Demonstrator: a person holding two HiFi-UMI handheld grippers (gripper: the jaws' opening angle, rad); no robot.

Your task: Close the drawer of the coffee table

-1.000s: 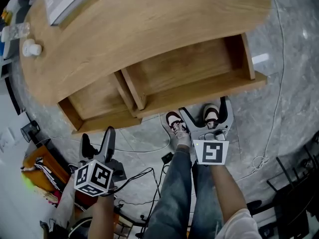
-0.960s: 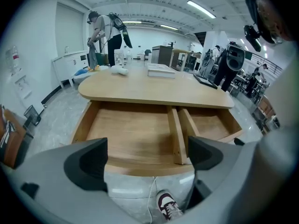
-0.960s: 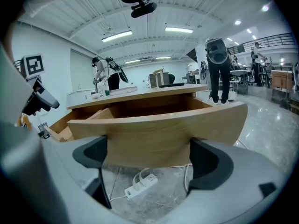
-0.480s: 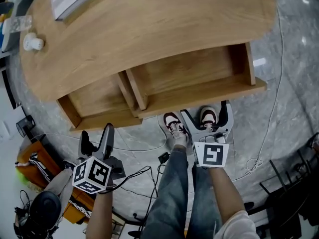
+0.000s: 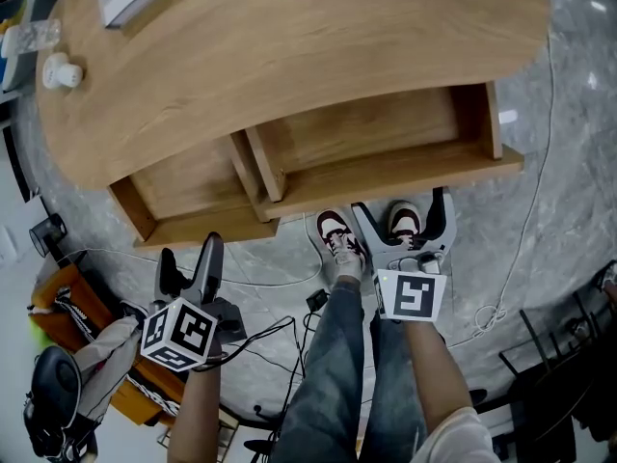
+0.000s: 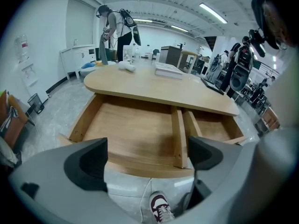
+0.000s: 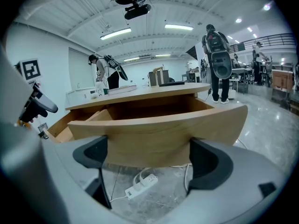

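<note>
Facing the pulled-out drawer [image 5: 376,128] at 12 o'clock, we hold our right gripper [image 5: 402,224] nearest its front board [image 7: 159,132], running 9 to 3; it and the left gripper [image 5: 189,262] gape empty.

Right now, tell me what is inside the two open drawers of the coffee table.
The left drawer and the right drawer show only bare wooden bottoms, with nothing lying in them. Their rear parts run under the tabletop, so those are hidden.
</note>
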